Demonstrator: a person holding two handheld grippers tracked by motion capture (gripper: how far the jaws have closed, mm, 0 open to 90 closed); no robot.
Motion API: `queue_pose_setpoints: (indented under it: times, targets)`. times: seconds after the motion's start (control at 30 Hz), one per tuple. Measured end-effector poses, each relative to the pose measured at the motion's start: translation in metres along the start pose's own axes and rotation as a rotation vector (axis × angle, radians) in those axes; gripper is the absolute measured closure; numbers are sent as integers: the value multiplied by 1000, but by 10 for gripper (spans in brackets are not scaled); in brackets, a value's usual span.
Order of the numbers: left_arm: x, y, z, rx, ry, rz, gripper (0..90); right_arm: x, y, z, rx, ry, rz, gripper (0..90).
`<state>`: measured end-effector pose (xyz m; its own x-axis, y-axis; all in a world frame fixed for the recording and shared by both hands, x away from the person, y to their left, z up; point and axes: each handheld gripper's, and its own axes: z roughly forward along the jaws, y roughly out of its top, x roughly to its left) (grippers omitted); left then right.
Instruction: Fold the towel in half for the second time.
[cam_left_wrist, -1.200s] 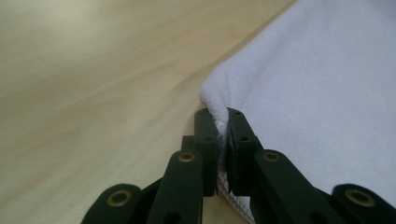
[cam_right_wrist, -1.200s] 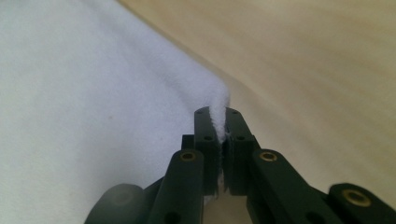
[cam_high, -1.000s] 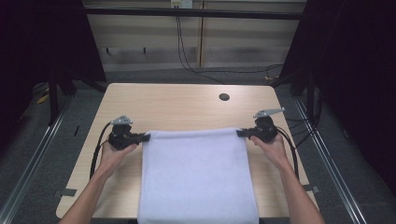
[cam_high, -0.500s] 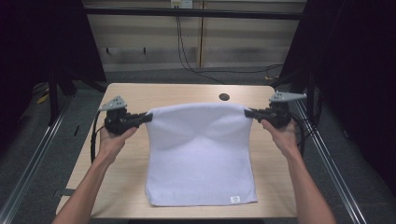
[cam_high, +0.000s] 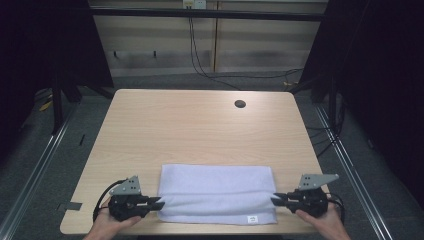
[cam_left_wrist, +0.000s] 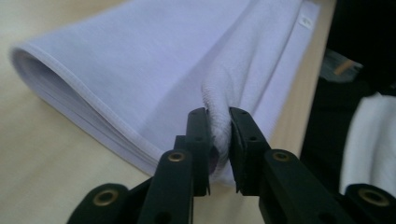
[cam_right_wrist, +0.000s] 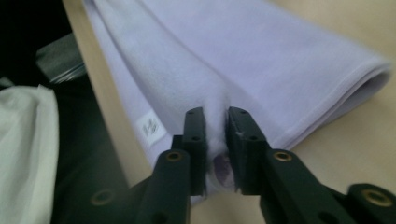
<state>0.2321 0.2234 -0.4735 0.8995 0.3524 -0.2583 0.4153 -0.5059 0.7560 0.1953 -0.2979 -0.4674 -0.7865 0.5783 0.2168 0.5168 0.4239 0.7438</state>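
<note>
Fingers of both grippers have just been opening, though cloth is still seen between each pair, loosened rather than freed. Largest first: the table is bare except for the towel, which since a second ago has been brought back from a hanging spread and laid doubled over along the near edge, so one fold is judged complete. At its two near corners the left gripper and the right gripper are set, each narrowly parted around a bunched corner. A small label is seen at the towel's near hem. Release is judged to be under way.
</note>
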Motion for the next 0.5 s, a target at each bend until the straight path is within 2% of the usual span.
queue_pose_setpoints:
  times: [0.03,0.07,0.1,0.13,0.17,0.2,0.27,0.3,0.33,0.4,0.43,0.5]
  targets:
    - [-2,-2,-4,-6,-31,8,714,2,-5,0,18,-2,7,721]
    - [-3,-4,-9,-20,-34,7,686,5,-10,-1,20,4,16,698]
    - [-2,-5,-14,-54,-33,-8,669,6,-14,-3,14,21,26,673]
    - [-1,-6,-17,-75,-36,-25,625,8,-16,-9,-12,18,35,649]
    - [2,-6,-21,-99,3,-40,602,8,-16,-13,-44,-2,43,618]
    - [6,-5,-23,-122,68,-68,581,7,-15,-19,-97,-25,59,589]
    - [22,-3,-30,-206,142,-134,546,0,-13,-31,-224,-106,100,534]
    - [27,-3,-32,-225,172,-145,540,-7,-13,-36,-277,-162,126,513]
    - [33,-2,-34,-243,209,-163,525,-11,-13,-39,-300,-193,141,487]
    - [44,-3,-38,-268,243,-188,518,-21,-14,-41,-357,-242,177,474]
    - [47,-5,-40,-280,261,-197,526,-24,-15,-41,-366,-256,186,471]
    - [51,-8,-41,-288,272,-210,484,-28,-16,-39,-364,-289,199,445]
